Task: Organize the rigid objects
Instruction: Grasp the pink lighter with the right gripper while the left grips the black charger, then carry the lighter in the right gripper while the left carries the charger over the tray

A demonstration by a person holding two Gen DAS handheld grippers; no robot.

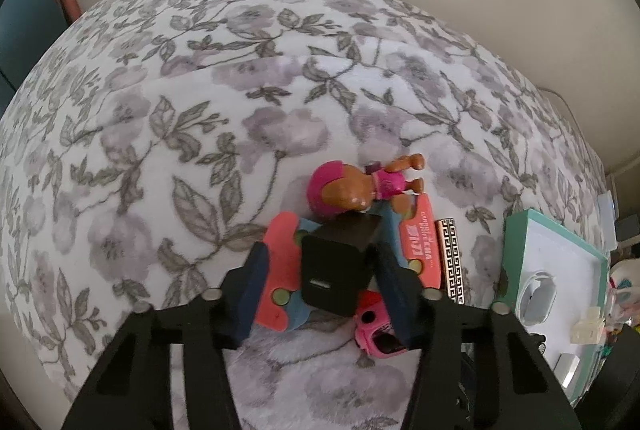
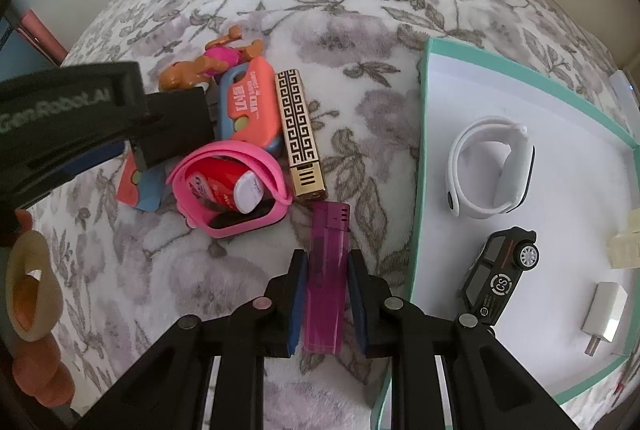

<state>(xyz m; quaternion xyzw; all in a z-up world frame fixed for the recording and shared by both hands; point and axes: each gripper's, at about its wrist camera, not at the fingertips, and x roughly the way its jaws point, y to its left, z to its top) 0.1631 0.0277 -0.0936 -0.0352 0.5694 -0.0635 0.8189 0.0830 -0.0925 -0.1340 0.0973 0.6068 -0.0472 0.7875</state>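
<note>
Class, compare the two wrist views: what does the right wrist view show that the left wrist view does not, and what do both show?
Right wrist only: the right tongs shut on a purple lighter, a toy car in the box.
Left wrist only: the left tongs shut on a black charger.
Both: the doll, the gold lighter, the teal box, the white watch.

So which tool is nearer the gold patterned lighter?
Left. The left tool grips the black block in the pile beside the gold lighter; the right tool, holding the purple lighter, sits further back.
</note>
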